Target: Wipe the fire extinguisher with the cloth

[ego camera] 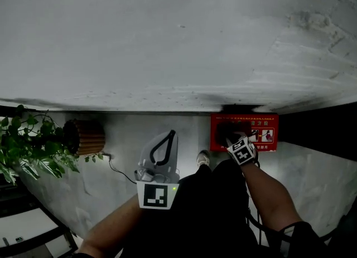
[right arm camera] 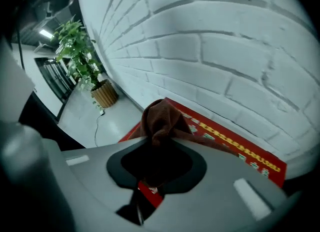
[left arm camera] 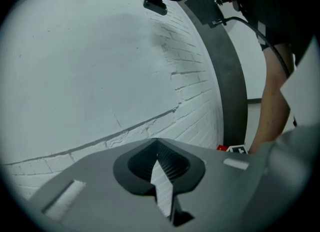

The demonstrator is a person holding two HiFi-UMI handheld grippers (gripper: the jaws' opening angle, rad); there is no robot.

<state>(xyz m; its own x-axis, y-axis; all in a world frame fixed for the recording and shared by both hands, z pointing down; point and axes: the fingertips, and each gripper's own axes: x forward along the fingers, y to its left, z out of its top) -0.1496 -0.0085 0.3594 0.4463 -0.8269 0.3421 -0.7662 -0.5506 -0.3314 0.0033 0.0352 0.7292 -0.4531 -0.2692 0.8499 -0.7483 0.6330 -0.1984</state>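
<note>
Our right gripper point(right arm camera: 159, 143), clenched on the brown cloth point(right arm camera: 161, 118), hangs just above the red fire-extinguisher box point(right arm camera: 235, 148) lying along the wall point(right arm camera: 225, 50), nearer than our empty, closed left gripper point(ego camera: 169, 134).

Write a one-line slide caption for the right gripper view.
Right gripper clamps a brown cloth in front of a red box at the foot of a white brick wall, potted plant beyond.

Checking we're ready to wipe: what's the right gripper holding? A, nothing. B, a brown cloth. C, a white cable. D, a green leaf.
B: in the right gripper view, the right gripper is clamped on a bunched brown cloth that sticks out past its jaws.
</note>
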